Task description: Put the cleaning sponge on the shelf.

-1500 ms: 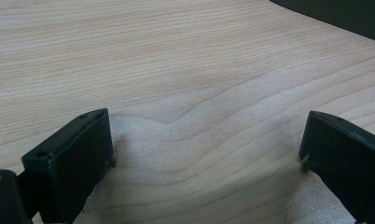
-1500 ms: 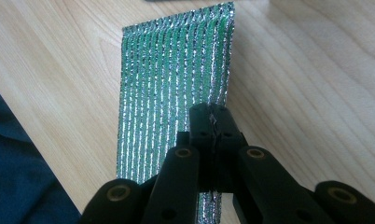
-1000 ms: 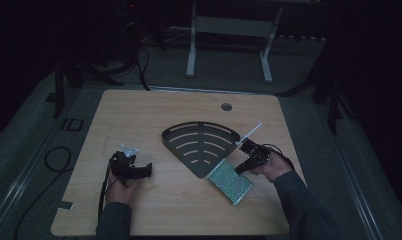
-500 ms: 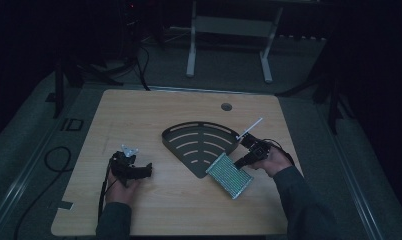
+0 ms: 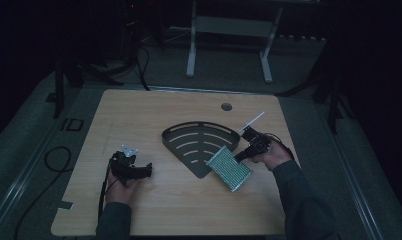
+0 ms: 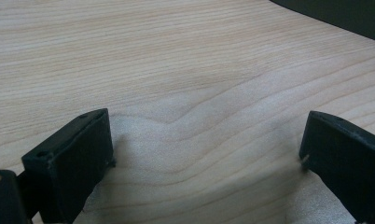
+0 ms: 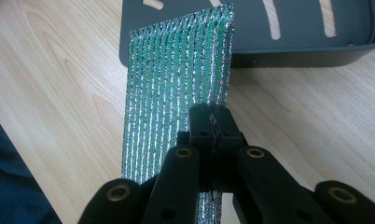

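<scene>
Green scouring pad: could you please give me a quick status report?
Right gripper shut on green scouring pad, lifted beside the black slotted tray. Left gripper open over the table. Nothing in the way.

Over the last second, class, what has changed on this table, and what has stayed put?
The right gripper stays shut on the green scourer and has carried it a little toward the table's near edge and left, beside the black rack. The left gripper rests open on the table as before; the rack has not moved.
</scene>
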{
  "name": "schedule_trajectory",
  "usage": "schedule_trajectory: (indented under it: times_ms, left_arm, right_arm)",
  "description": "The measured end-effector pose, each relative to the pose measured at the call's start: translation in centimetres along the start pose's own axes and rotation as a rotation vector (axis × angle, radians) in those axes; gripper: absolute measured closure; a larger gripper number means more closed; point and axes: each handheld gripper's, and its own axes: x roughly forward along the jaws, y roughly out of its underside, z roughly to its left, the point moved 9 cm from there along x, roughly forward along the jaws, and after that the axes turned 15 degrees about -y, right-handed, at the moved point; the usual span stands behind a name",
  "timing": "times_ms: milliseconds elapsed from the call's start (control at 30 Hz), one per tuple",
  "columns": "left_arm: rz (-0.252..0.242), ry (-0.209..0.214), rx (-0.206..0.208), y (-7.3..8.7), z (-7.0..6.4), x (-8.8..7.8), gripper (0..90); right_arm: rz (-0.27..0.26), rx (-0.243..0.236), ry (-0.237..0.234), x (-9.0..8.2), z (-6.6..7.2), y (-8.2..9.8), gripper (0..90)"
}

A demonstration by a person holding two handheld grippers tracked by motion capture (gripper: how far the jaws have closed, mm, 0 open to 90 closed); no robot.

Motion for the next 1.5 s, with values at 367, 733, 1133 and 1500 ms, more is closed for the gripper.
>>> schedule_trajectory:
  times_ms: [367, 733, 1133, 1500]
  left_arm:
    - [0.000, 0.000, 0.000, 0.0, 0.0, 0.0, 2.7]
    - [0.000, 0.000, 0.000, 0.0, 0.0, 0.0, 2.8]
    - [0.000, 0.000, 0.000, 0.0, 0.0, 0.0, 2.8]
    - [0.000, 0.000, 0.000, 0.0, 0.0, 0.0, 2.8]
  right_arm:
    - [-0.017, 0.010, -0.010, -0.4, -0.6, -1.1, 89.4]
    - [-0.032, 0.009, -0.004, -0.9, -1.0, -2.2, 89.4]
    - [-0.056, 0.004, 0.001, -1.5, -1.4, -3.6, 89.4]
    - [-0.061, -0.001, 0.011, -1.6, -1.8, -4.8, 89.4]
